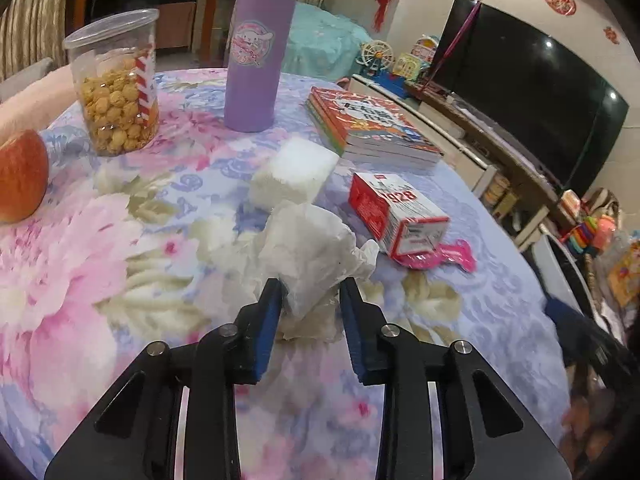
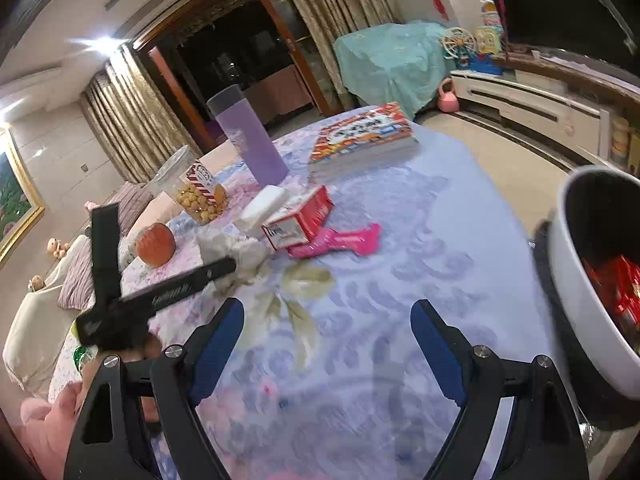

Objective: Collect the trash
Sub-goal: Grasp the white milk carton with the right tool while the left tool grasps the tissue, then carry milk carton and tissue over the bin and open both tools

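Observation:
A crumpled white tissue [image 1: 308, 256] lies on the flowered tablecloth [image 1: 120, 248]. My left gripper [image 1: 310, 292] straddles its near end with both blue pads beside the paper; a gap shows at the right pad, so the jaws are partly closed around it. A pink wrapper [image 1: 444, 258] lies beside a red and white box [image 1: 394, 210]. In the right wrist view my right gripper [image 2: 328, 312] is open and empty above the cloth. The tissue [image 2: 236, 248], pink wrapper [image 2: 340, 240] and box [image 2: 298, 218] lie ahead of it. A white bin [image 2: 576, 280] holding red trash stands at the right.
On the table stand a popcorn tub [image 1: 116, 88], a purple flask [image 1: 256, 52], a stack of books [image 1: 368, 124], a white tissue pack [image 1: 294, 172] and an apple [image 1: 20, 176]. A TV [image 1: 532, 80] and cabinet are at the right. The left gripper's black body [image 2: 160, 292] shows in the right wrist view.

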